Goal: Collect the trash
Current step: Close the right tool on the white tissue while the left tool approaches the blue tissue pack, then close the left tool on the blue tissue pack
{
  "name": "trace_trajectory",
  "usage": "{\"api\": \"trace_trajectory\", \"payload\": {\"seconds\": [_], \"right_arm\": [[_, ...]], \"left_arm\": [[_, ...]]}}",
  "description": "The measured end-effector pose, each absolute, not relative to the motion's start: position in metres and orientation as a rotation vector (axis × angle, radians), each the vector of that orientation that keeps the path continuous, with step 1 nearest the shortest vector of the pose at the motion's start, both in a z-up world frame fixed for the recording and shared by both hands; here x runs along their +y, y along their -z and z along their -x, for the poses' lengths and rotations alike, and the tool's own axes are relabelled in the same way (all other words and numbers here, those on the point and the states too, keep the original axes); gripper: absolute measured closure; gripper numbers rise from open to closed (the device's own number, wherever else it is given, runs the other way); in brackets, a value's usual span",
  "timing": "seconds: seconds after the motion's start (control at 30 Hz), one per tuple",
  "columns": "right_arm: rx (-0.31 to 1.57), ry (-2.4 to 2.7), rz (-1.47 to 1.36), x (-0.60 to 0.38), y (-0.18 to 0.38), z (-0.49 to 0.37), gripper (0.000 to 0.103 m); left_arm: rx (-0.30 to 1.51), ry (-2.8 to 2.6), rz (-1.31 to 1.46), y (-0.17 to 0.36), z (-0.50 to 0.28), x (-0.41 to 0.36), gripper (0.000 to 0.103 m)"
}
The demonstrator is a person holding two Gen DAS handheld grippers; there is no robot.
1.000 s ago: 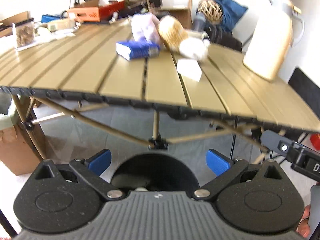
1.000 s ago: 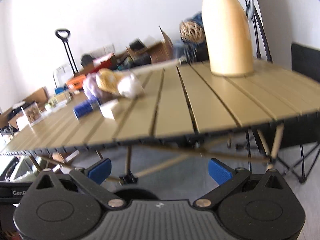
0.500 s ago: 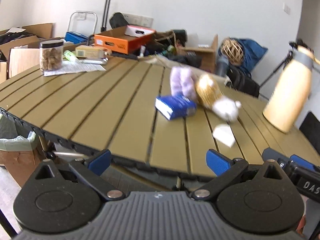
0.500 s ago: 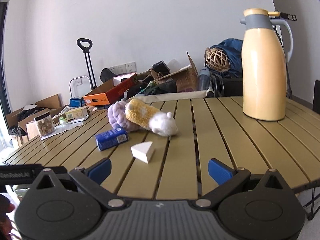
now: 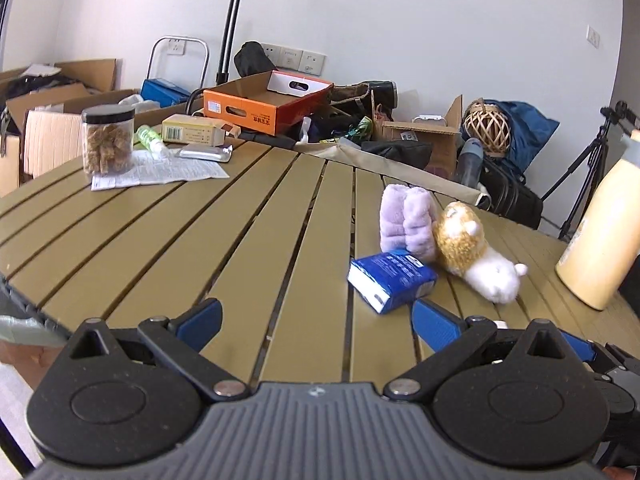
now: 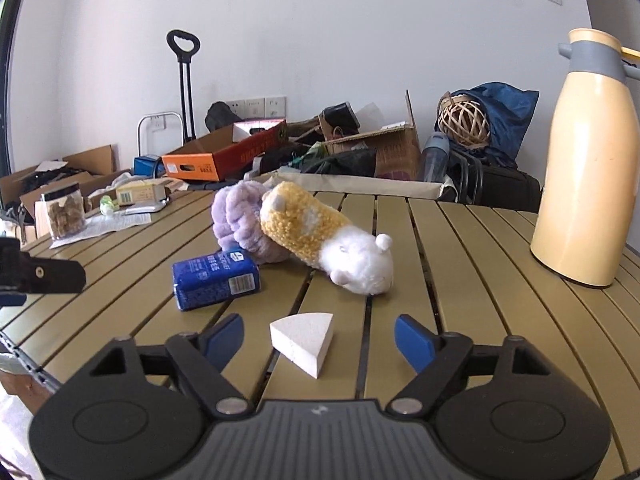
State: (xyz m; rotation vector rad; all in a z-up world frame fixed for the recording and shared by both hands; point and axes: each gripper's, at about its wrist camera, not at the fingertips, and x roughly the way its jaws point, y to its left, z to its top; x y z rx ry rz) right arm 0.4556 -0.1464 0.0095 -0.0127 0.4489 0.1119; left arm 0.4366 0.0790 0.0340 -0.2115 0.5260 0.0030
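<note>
Both grippers are rising from below the table edge to a position above the slatted tabletop (image 6: 472,240), so the objects that were seen from underneath and far off a second ago are now lying directly ahead. The right gripper (image 6: 319,334) is framing the white foam wedge (image 6: 303,342), which is resting on the tabletop between the two blue fingertips (image 6: 226,332). Its jaws have just been closing from their widest setting and are standing partly open; a clear gap is remaining on each side of the wedge, so nothing is being gripped. The left gripper (image 5: 316,320) is hovering with its jaws spread wide and empty, and the blue tissue packet (image 5: 390,280) is lying just ahead of its right fingertip, beside the purple cloth (image 5: 406,222) and the plush toy (image 5: 476,252).

Step in hand: approach and alignment on the first piece of trash, judged to be the foam wedge. No item is being collected yet, so the task is at its start.

Next move, as a judgement: the right gripper is needing a short advance so the pads sit level with the sides of the wedge, then further closure until both pads are pressing. The wedge is tapering to a point, so the pads are best set against its broader portion. No bin is showing clearly in either view. The thermos (image 6: 586,160) is standing well apart and is posing no obstruction.
</note>
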Motion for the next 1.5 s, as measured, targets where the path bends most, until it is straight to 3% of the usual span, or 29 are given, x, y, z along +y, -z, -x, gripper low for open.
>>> {"api": "trace_trajectory", "payload": {"seconds": [0.27,0.43,0.63,1.0,1.5], "right_arm": [[0.466,-0.13,-0.016,-0.139,0.001,-0.476,0.046],[0.477,-0.137,-0.038,-0.137,0.006,-0.482,0.066],[0.459,-0.165,-0.091,-0.144,0.005,-0.481,0.075],[0.34,-0.152,-0.184,-0.173,-0.015,-0.461,0.078],[0.311,0.015,-0.25,-0.237,-0.019,-0.455,0.078]], "left_arm": [[0.547,0.014,0.194,-0.029,-0.461,0.077,0.0],[0.55,0.02,0.176,-0.029,-0.472,0.073,0.0],[0.572,0.031,0.184,-0.03,-0.489,0.068,0.0],[0.582,0.033,0.158,-0.028,-0.517,0.038,0.0],[0.651,-0.03,0.139,-0.008,-0.56,-0.014,0.0]]}}
